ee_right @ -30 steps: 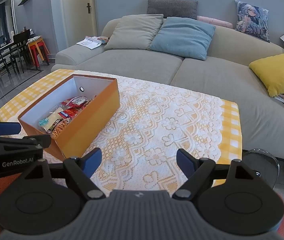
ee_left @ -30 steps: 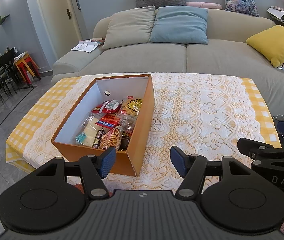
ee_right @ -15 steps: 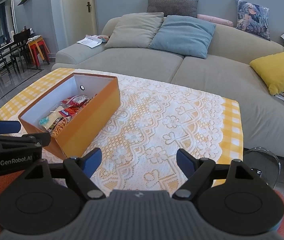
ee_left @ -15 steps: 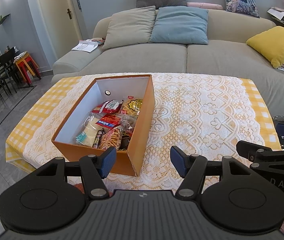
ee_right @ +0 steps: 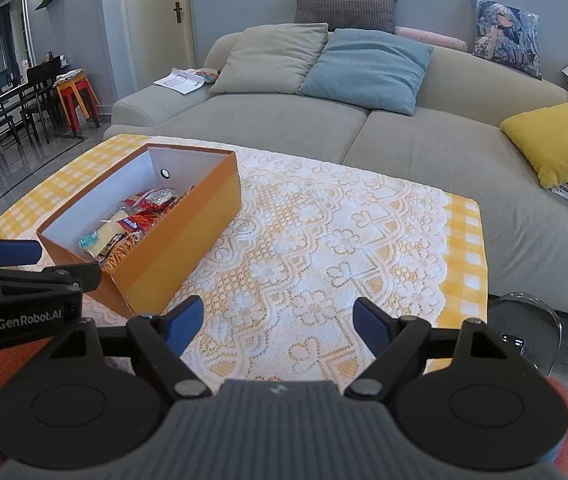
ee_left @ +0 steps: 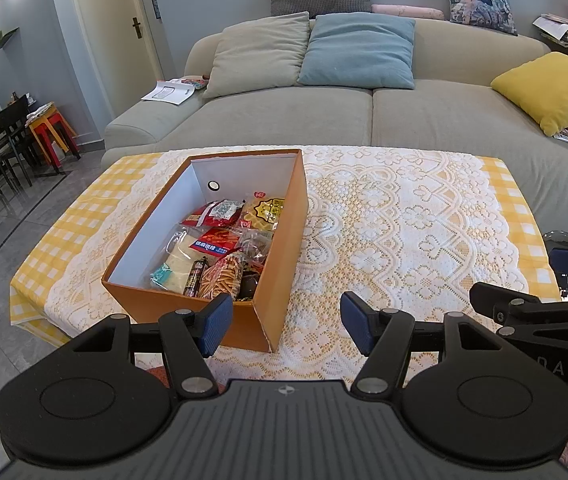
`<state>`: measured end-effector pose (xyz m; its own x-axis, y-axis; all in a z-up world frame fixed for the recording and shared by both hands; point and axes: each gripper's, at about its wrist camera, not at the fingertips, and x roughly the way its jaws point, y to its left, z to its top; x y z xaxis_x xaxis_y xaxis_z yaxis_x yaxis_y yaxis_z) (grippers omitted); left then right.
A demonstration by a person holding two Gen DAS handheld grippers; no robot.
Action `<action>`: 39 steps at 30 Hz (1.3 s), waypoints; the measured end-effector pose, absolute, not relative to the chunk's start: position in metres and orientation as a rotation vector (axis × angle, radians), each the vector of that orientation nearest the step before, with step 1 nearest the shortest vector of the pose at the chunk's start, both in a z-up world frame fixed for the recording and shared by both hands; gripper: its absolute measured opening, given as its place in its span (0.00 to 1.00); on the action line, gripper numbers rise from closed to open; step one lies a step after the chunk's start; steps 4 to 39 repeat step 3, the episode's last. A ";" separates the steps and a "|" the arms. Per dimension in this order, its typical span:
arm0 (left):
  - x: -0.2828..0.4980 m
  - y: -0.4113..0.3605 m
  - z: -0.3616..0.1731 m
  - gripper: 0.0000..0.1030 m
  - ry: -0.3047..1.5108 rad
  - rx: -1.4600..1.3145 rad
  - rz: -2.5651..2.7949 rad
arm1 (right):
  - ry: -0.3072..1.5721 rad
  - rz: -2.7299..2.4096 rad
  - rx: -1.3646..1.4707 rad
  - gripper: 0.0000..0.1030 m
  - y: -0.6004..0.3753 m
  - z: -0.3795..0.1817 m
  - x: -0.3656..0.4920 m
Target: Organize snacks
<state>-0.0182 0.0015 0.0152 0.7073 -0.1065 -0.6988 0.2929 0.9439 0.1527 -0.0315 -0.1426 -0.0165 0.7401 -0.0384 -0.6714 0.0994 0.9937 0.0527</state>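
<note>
An orange cardboard box [ee_left: 287,240] [ee_right: 188,232] with a white inside stands on the left half of the table. Several snack packets [ee_left: 224,252] [ee_right: 132,228] lie piled in its near end. My left gripper [ee_left: 282,324] hovers open and empty just in front of the box's near right corner. My right gripper [ee_right: 278,326] is open and empty too, held over the table's near edge to the right of the box. Each gripper shows at the edge of the other's view.
The table wears a white lace cloth [ee_left: 403,232] over yellow check [ee_right: 463,248]. Behind it runs a grey sofa [ee_left: 363,120] with beige, blue and yellow cushions. Dark dining chairs [ee_right: 12,112] stand far left. A clear round stool [ee_right: 523,320] sits by the table's right corner.
Both grippers stay open and almost still. The right one has drifted back slightly.
</note>
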 end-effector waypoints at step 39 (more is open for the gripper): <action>-0.018 0.002 0.015 0.71 0.756 0.262 -0.223 | 0.735 -0.076 0.088 0.78 -0.143 -0.016 -0.032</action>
